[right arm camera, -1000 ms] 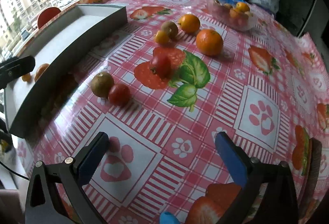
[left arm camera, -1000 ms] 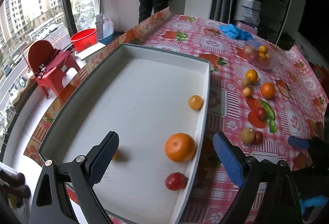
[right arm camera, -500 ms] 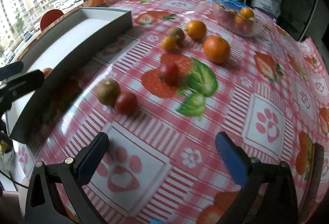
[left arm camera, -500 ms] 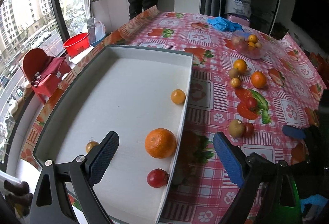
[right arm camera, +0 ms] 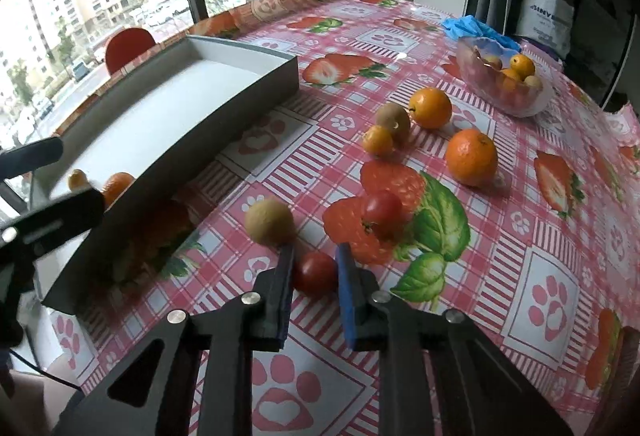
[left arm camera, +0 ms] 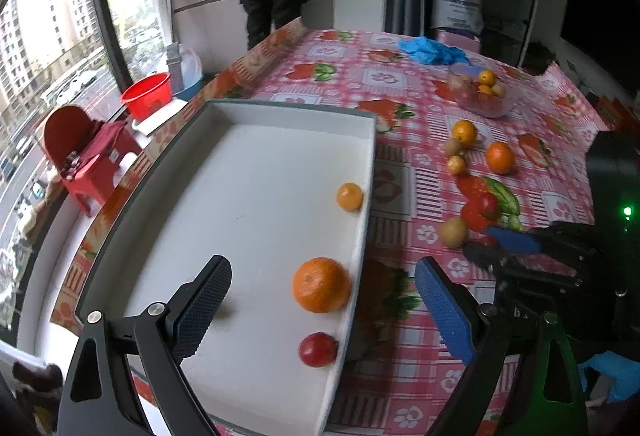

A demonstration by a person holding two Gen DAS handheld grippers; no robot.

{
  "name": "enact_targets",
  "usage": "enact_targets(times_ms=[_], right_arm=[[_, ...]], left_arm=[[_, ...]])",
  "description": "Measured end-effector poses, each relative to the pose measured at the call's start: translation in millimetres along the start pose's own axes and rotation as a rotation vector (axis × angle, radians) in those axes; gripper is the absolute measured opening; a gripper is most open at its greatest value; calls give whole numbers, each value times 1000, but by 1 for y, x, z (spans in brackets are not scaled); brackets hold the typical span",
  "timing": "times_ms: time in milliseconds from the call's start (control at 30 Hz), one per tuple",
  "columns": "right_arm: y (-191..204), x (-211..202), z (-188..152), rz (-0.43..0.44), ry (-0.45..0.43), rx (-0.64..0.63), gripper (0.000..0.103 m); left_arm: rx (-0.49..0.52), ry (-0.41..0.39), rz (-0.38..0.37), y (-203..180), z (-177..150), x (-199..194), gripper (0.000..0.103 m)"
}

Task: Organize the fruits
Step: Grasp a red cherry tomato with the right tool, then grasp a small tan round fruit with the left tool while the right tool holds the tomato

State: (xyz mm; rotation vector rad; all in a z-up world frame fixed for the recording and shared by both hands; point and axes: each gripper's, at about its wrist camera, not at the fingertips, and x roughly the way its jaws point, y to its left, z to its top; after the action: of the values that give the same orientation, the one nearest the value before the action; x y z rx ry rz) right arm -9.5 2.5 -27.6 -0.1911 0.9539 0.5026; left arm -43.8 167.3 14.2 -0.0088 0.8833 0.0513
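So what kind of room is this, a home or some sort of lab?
Most likely a home, probably a dining area in a high-rise flat. The table wears a strawberry-print cloth, a glass bowl of fruit sits on it, and the window looks out on apartment towers and a street far below.

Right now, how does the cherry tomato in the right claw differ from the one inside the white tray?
The cherry tomato in the right claw sits on the tablecloth between closed pads; the tray's tomato lies free against the white tray wall, below the left claw, which is open. Both are small, round and red.
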Motion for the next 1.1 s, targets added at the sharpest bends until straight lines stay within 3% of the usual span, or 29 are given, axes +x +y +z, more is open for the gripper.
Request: enact_targets(times_ms=[267, 467, 833, 1000, 1033, 1067, 1100], right_arm=[[-41, -24, -21, 22, -16, 117, 22], [-66, -38, -39, 19, -26, 182, 22], [-80, -42, -52, 39, -33, 234, 22], [-80, -42, -53, 44, -37, 238, 22], [-80, -42, -53, 45, -38, 240, 22], [-81, -42, -53, 46, -39, 241, 22], [-81, -43, -53, 47, -39, 242, 22]], left_arm=[[110, -3, -61, -48, 6, 5, 94], [176, 41, -82, -85, 4, 26, 94], [135, 117, -44, -89, -3, 58, 94], [77, 125, -78, -80, -6, 61, 70], [76, 123, -76, -80, -6, 60, 62], [78, 119, -77, -80, -5, 59, 43], [76, 120, -93, -80, -4, 58, 34]])
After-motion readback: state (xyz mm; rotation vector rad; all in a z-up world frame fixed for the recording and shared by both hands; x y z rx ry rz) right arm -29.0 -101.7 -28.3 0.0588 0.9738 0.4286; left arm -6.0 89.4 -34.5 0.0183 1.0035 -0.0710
